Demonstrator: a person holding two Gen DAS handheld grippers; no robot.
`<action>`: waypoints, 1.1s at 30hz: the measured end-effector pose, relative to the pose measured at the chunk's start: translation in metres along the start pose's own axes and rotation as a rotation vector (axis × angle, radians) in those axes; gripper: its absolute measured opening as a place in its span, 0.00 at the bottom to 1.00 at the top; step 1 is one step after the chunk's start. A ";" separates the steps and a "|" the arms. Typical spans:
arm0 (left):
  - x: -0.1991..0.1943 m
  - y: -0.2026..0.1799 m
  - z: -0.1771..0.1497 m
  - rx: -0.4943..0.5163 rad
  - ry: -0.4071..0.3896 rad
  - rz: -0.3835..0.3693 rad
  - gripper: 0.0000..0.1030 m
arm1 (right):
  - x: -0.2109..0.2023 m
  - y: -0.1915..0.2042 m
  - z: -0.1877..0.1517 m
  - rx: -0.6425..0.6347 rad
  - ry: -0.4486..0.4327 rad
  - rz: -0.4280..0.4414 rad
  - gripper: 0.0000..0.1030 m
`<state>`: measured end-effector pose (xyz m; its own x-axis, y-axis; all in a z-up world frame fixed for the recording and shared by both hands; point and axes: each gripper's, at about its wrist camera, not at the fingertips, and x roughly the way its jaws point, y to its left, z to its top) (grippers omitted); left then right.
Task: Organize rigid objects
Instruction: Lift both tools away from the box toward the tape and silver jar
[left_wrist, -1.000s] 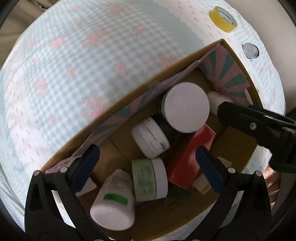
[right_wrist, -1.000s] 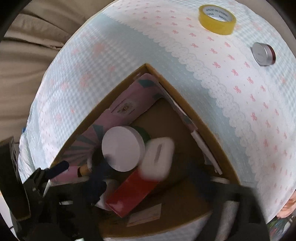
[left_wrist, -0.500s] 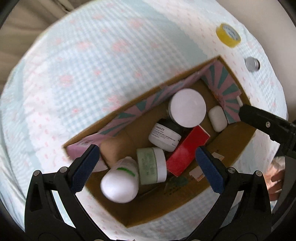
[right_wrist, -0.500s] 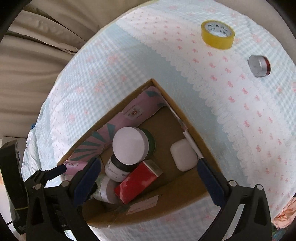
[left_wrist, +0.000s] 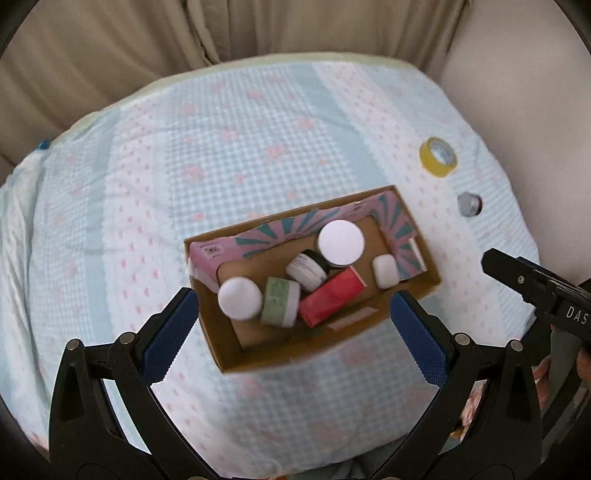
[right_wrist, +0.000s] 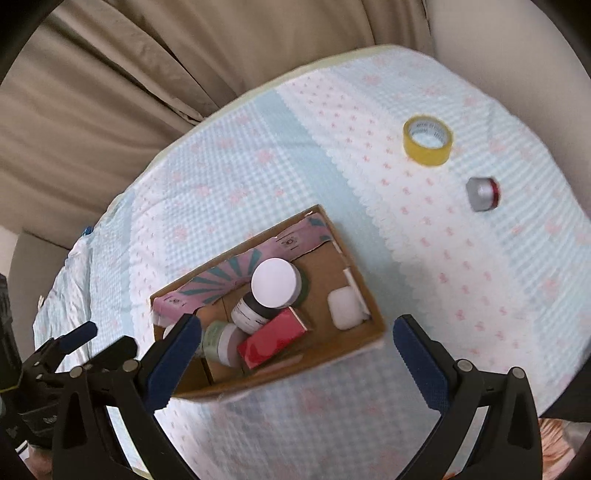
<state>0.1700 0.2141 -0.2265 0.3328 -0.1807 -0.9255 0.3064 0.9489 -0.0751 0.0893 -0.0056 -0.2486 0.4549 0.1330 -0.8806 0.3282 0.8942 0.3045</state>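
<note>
A cardboard box sits on the checked tablecloth. It holds a white-lidded jar, a dark jar, a green jar, a white bottle, a red box and a white case. A yellow tape roll and a small silver tin lie outside on the cloth. My left gripper and right gripper are open and empty, high above the box.
Beige curtains hang behind the table. The table edge curves round at the back. The right gripper's body shows at the right of the left wrist view; the left gripper shows at the lower left of the right wrist view.
Both grippers have pulled up and back from the box. The white case, blurred between the right gripper's fingers a second ago, now lies in the box's right end.
</note>
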 end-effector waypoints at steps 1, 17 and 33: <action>-0.007 -0.003 -0.002 -0.010 -0.009 0.002 1.00 | -0.010 -0.002 0.000 -0.012 -0.009 -0.013 1.00; -0.036 -0.129 0.011 -0.050 -0.127 0.022 1.00 | -0.106 -0.106 0.026 -0.212 -0.076 -0.120 1.00; 0.009 -0.284 0.076 -0.014 -0.136 0.001 1.00 | -0.085 -0.224 0.090 -0.295 0.010 -0.090 1.00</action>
<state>0.1539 -0.0772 -0.1856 0.4516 -0.2123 -0.8666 0.2941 0.9524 -0.0801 0.0512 -0.2554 -0.2094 0.4262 0.0510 -0.9032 0.1109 0.9879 0.1081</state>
